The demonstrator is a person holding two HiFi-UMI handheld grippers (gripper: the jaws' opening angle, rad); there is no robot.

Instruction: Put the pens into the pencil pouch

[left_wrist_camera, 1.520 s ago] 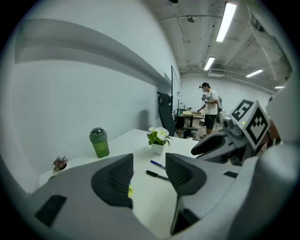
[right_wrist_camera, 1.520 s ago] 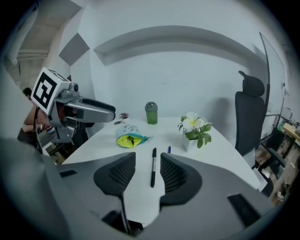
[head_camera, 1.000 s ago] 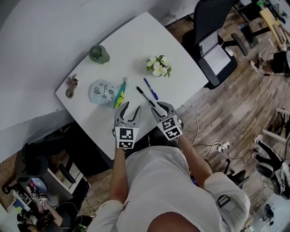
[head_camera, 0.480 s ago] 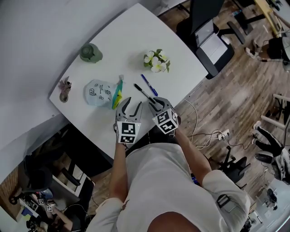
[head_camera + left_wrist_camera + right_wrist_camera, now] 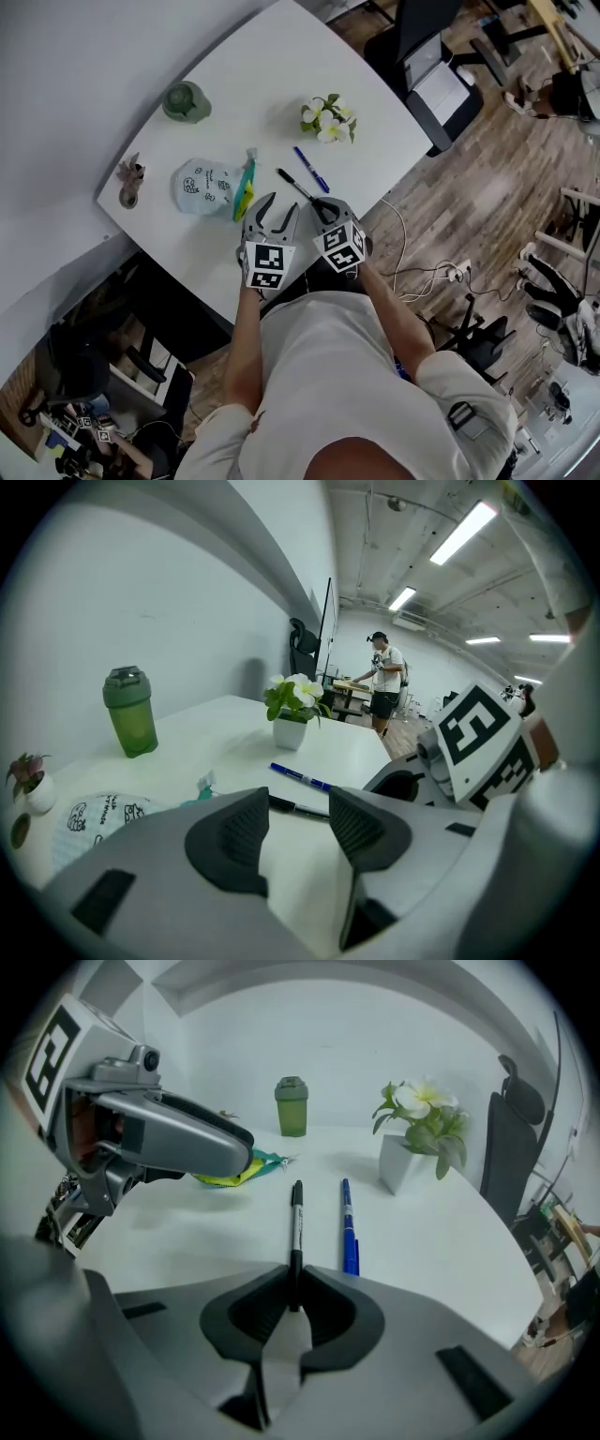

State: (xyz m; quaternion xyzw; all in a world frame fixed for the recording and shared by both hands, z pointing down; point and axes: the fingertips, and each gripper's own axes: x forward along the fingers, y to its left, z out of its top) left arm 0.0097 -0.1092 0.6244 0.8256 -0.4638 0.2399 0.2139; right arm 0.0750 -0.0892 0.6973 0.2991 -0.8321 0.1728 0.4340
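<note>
One slim black pen [image 5: 296, 1222] on the white table [image 5: 450, 1241] is clenched by the right gripper [image 5: 294, 1286]; the left gripper [image 5: 298, 819] gapes, empty.

White surface [image 5: 281, 84] carrying a pencil pouch [image 5: 202, 186].
Beyond the pouch stands a green bottle [image 5: 185, 101]; left of it a small potted plant [image 5: 128, 179]; right of it a black pen [image 5: 298, 190], then a blue pen [image 5: 310, 169]; potted flowers [image 5: 327, 117] farther right.

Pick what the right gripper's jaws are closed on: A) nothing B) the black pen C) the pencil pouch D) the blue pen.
B: in the right gripper view the right gripper pinches the black pen at its near end; the blue pen lies free beside it.
</note>
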